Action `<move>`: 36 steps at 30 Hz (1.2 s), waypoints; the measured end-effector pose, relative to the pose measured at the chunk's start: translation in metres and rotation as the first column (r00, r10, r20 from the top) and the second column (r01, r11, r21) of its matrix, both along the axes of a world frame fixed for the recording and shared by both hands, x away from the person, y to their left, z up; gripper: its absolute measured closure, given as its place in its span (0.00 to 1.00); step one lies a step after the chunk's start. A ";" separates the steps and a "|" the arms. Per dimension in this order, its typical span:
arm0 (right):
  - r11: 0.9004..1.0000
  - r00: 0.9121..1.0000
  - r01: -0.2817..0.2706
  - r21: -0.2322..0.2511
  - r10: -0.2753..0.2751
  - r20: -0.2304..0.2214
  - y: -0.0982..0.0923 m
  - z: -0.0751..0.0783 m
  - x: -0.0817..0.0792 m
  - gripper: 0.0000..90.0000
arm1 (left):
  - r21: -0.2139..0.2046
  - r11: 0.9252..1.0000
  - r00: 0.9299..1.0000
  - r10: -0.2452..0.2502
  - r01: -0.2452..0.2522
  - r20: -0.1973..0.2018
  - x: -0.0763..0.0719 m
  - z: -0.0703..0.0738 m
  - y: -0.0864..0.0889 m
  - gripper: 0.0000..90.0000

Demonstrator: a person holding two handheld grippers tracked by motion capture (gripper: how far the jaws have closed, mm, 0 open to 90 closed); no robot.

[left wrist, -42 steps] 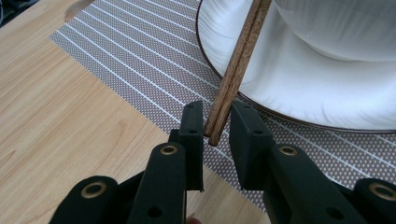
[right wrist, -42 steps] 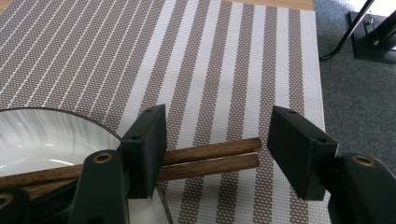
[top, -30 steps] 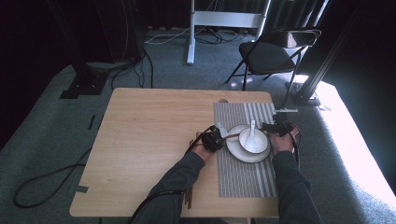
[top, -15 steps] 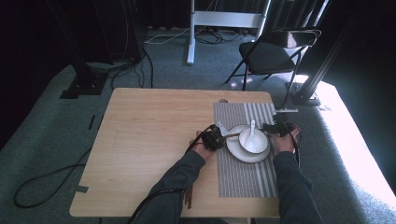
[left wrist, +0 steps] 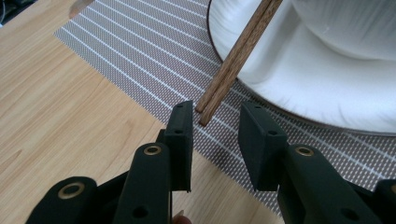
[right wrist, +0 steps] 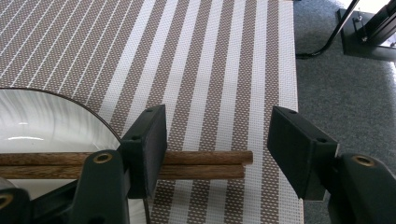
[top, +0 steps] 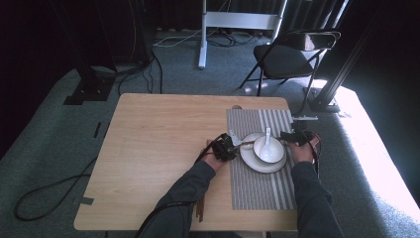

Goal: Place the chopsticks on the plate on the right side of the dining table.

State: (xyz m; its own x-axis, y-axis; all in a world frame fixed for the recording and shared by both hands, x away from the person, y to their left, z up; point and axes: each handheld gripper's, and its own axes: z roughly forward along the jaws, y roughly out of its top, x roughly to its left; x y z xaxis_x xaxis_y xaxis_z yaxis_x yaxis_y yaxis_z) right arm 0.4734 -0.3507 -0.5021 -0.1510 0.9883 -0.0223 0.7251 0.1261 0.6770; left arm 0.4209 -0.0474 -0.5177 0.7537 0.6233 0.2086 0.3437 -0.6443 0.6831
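Having just been opening, left gripper (left wrist: 215, 135) jaws standing released around the near ends of the wooden chopsticks (left wrist: 236, 58), right gripper (right wrist: 217, 149) gaping loosely about their far ends, both ends lying between unpressing pads.

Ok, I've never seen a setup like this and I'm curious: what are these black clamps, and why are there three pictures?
There is no machine here. A person at a wooden table holds a hand-operated gripper in each hand. The high view looks down from above. The other two pictures come from cameras riding on each gripper, looking along its black jaws.

On the table lies a striped placemat. It carries a white plate and a bowl with a spoon in it. A pair of wooden chopsticks lies across the plate.

The left gripper has one end of the chopsticks between its jaws, which have just been opening. The right gripper has the other end between open jaws. Neither is squeezing them.
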 end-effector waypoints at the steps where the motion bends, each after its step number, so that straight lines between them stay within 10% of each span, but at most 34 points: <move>1: 1.000 1.000 0.003 0.003 -0.003 0.001 0.000 0.000 0.000 0.41 | 0.000 1.000 1.000 0.001 -0.001 0.000 0.000 0.000 0.001 0.74; 36: 1.000 1.000 0.000 -0.004 0.000 0.006 -0.003 0.001 -0.003 0.41 | 0.013 0.998 0.998 0.062 -0.062 -0.011 0.001 -0.002 0.001 0.94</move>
